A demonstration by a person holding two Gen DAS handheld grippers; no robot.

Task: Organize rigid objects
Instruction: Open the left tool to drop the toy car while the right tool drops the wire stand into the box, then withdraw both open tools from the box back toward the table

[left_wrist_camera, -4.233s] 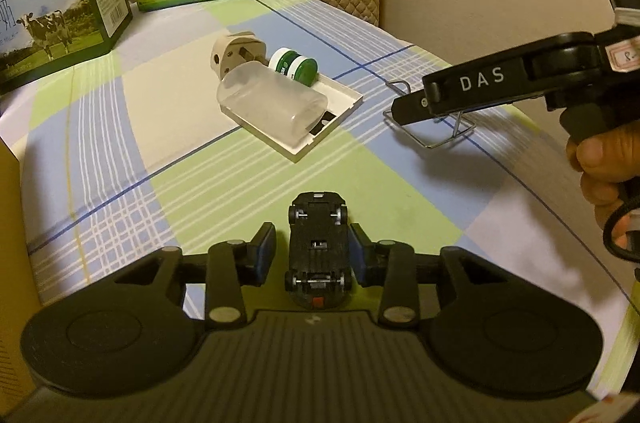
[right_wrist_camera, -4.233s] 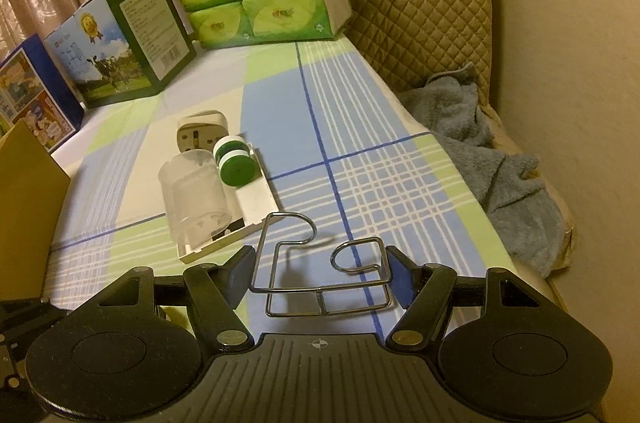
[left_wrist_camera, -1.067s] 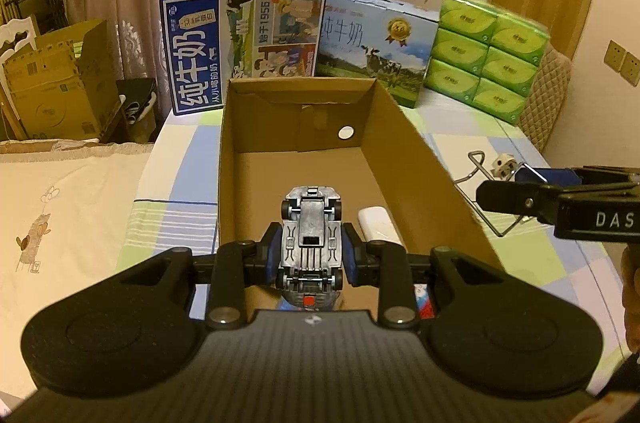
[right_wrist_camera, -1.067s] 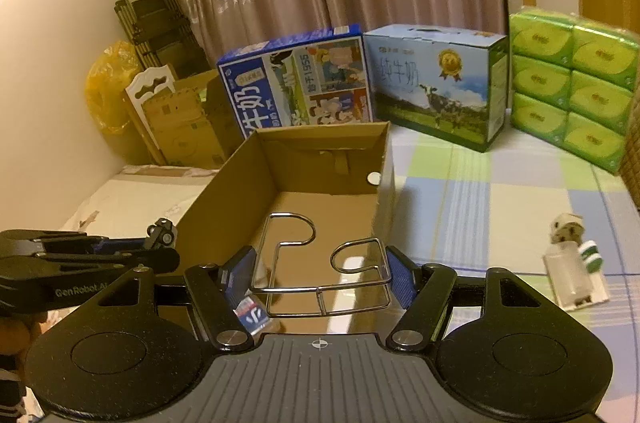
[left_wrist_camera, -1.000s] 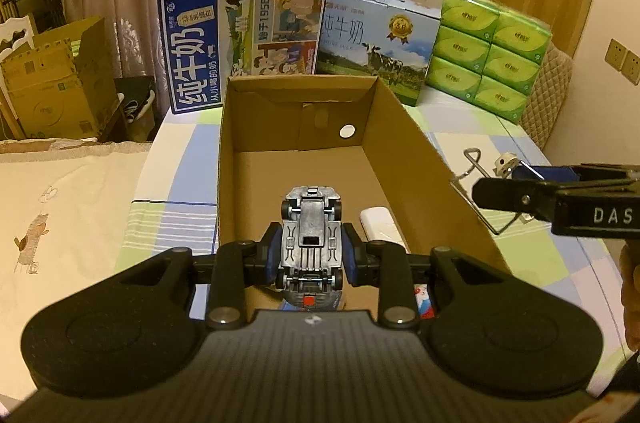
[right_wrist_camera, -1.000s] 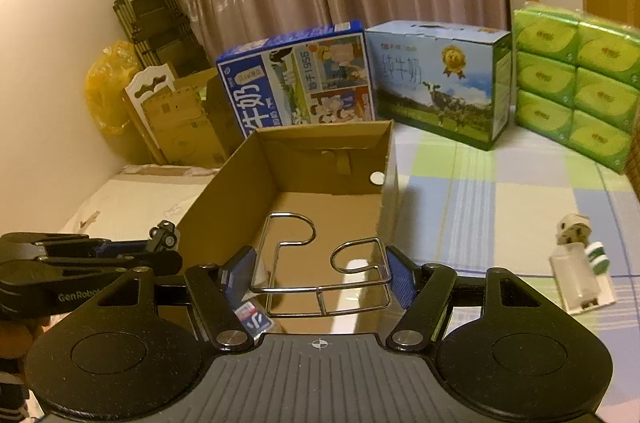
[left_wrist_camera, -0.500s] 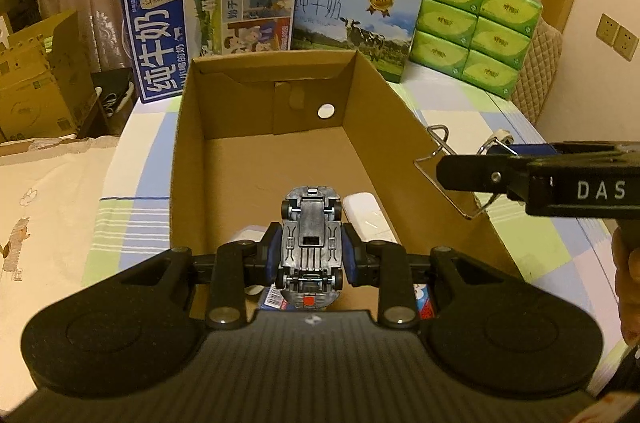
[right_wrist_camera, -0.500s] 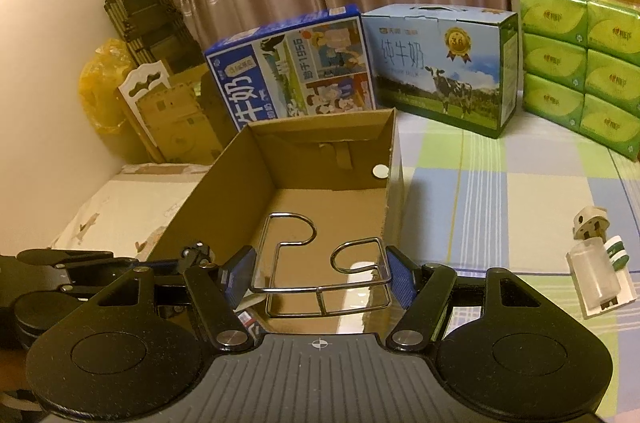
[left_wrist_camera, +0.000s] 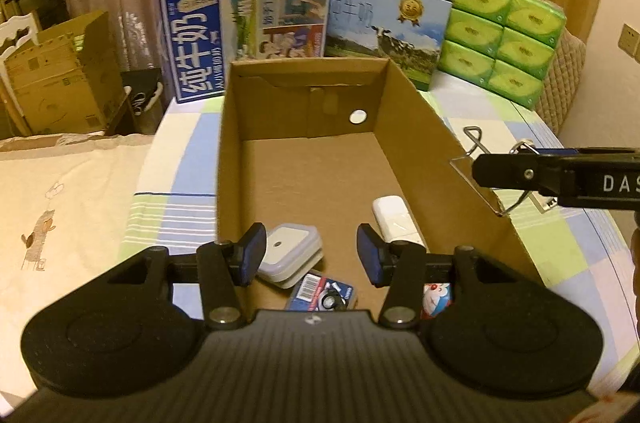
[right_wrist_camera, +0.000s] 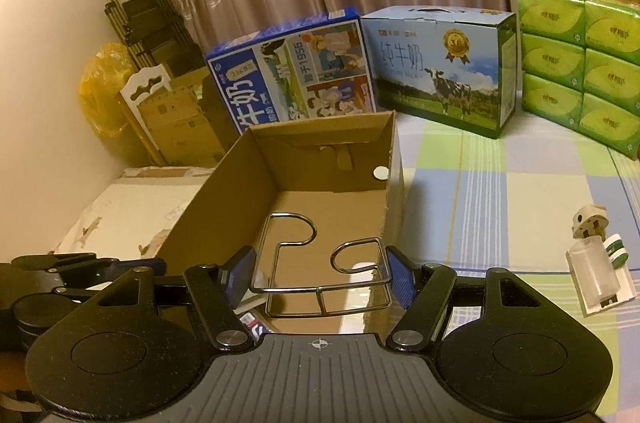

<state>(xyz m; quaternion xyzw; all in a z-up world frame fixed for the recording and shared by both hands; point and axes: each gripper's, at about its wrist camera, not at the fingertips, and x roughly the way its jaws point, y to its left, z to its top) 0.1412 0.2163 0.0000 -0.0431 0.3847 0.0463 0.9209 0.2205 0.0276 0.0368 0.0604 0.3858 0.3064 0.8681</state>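
- Blue-padded fingers of the left gripper are standing spread apart with nothing between them, hanging over the near end of the cardboard box
- Below that gap, a white square case and a blue printed packet are lying on the box floor; a white oblong block is lying just beside the right-hand wall
- On the right side of the left wrist view, the right gripper's black finger marked DAS is reaching in level with the box's right wall, with the wire rack showing at its tip
- In the right wrist view, the right gripper is pinching the wire rack between its blue pads, the rack's two hook-shaped loops pointing forward over the open box
- Further out, a blue milk carton and a pale blue milk carton with a cow picture are standing behind the box, and green tissue packs are stacked to their right
- On the checked bedspread, well apart from the box, a white tray is carrying a clear container and a green-and-white roll, with a white plug just beside it
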